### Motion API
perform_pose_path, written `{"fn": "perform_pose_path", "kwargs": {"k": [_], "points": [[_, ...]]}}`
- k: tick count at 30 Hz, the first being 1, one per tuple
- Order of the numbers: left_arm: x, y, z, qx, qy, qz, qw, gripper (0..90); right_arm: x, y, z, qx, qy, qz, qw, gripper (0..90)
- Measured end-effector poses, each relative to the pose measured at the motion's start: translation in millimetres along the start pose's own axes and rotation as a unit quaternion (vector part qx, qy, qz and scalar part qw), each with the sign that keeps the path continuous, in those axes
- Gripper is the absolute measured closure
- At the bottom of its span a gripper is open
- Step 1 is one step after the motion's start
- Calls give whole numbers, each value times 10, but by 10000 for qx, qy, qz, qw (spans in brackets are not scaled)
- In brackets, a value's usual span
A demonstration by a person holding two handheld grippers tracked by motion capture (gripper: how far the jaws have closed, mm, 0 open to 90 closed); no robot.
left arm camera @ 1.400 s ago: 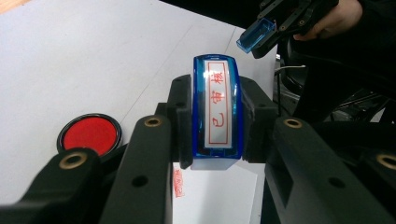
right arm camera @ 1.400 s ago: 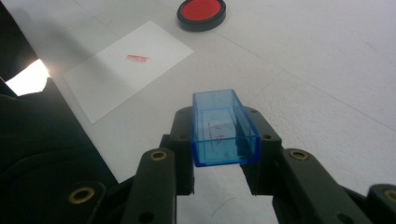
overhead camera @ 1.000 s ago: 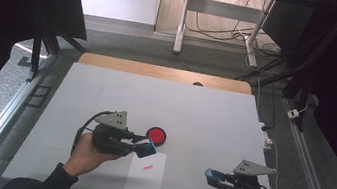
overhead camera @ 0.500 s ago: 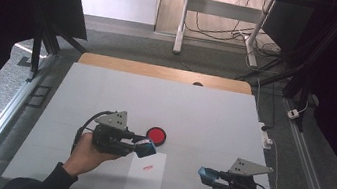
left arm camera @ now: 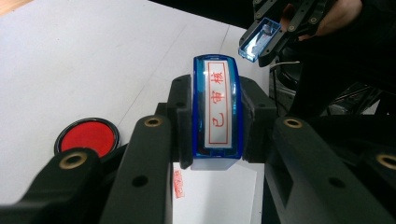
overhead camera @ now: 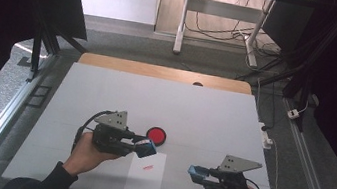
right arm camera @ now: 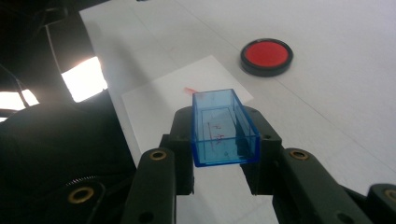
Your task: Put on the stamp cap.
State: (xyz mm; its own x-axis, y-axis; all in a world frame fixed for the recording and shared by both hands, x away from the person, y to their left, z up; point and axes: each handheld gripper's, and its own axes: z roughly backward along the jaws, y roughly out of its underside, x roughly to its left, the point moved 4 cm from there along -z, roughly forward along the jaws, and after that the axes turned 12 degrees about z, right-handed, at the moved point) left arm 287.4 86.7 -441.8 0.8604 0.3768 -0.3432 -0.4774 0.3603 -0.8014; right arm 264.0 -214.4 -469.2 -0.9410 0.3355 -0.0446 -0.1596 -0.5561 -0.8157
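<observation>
A: The left tongs [left arm camera: 217,116] were clenched on the blue stamp [left arm camera: 217,112], above the paper [overhead camera: 145,174]; the right tongs [right arm camera: 219,135] gripped its clear cap [right arm camera: 224,127].

B: Both looked light, rigid, slippery plastic, best held by the long flat sides. The ink pad [overhead camera: 156,134] sat just beside the paper on the desk [overhead camera: 204,110].

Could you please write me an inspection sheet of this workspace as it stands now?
Surface: white table, wooden strip at far edge.
Job's things: blue stamp in left tongs; clear blue stamp cap in right tongs; paper sheet bearing a red imprint; red ink pad, open, beside the sheet.
Clutter: nothing seen.
Grippers: both shut on their loads, held above the table.
Cables: black lead loops from left tongs; wires on floor beyond the table.
Surroundings: dark curtains, metal frame legs.
</observation>
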Motion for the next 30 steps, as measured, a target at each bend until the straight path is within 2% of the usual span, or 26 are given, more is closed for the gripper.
{"fn": "perform_pose_path", "kwargs": {"k": [17,30], "points": [[12,6,-13,22,103,-79,9999,699,40,-167,-336,-87,-577,233,9980,681],[-7,10,-35,28,305,-254,9992,700,95,-327,-606,-197,-1050,382,9935,681]]}}
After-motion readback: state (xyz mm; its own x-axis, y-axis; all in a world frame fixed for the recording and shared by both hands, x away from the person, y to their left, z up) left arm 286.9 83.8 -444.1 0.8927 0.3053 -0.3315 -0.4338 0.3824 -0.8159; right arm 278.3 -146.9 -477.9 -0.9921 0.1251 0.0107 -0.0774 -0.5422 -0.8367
